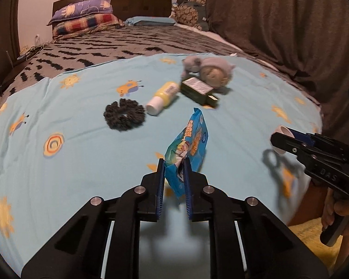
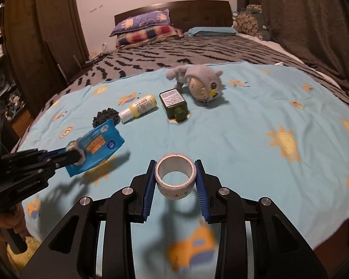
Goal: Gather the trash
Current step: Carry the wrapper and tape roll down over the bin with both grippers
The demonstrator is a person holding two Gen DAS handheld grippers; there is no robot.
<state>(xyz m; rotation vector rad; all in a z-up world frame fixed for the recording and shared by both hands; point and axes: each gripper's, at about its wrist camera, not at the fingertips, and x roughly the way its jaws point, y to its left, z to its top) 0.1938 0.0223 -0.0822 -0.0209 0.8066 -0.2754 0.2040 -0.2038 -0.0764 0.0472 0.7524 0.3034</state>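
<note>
My left gripper (image 1: 174, 162) is shut on a blue printed snack wrapper (image 1: 190, 139), which sticks up and forward from between its blue pads, lifted above the light-blue sheet (image 1: 69, 162). In the right wrist view that wrapper (image 2: 102, 144) hangs from the left gripper (image 2: 78, 154) at the left. My right gripper (image 2: 175, 162) is shut on a white patterned tape roll (image 2: 174, 186), held off the sheet with its hole facing up. From the left wrist view, the right gripper (image 1: 275, 140) shows at the right edge with the roll's (image 1: 282, 130) white rim peeking out.
On the sheet ahead lie a dark scrunchie (image 1: 124, 114), a yellow bottle (image 1: 164, 97), a dark green bottle (image 1: 197, 90) and a grey plush toy (image 1: 211, 72). Pillows (image 1: 81, 16) and a headboard stand at the bed's far end. A brown curtain (image 1: 279, 23) hangs on the right.
</note>
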